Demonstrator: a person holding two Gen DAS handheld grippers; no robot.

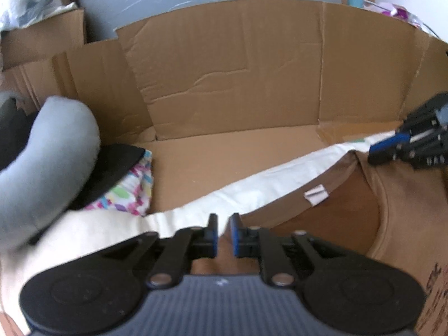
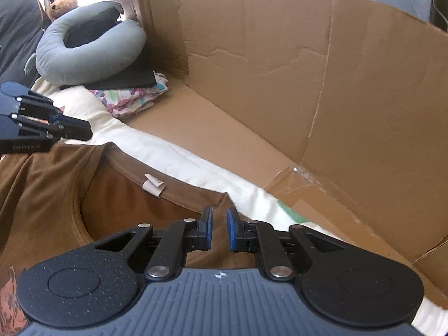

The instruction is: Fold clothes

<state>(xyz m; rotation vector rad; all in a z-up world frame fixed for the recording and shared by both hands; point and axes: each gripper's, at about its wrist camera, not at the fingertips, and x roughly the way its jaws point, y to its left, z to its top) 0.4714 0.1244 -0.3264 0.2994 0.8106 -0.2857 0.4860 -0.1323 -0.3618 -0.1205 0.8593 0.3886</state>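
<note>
The left gripper [image 1: 223,235] shows a narrow gap between its blue pads, and brown cloth seems to run into that gap, though a firm pinch cannot be told. The right gripper [image 2: 219,232] is likewise narrowly parted, low over the brown T-shirt [image 2: 50,184] at its shoulder edge. The shirt lies spread, collar up, its neck label [image 2: 152,184] between the two grippers, on a cream sheet [image 2: 196,168]. Beyond the label stand a cardboard wall [image 2: 280,56] and a stack of folded clothes [image 2: 131,98] under a grey neck pillow [image 2: 84,53]. Judging by this, both shoulders are being taken or released; a shoulder fold would need both grips sure first.
</note>
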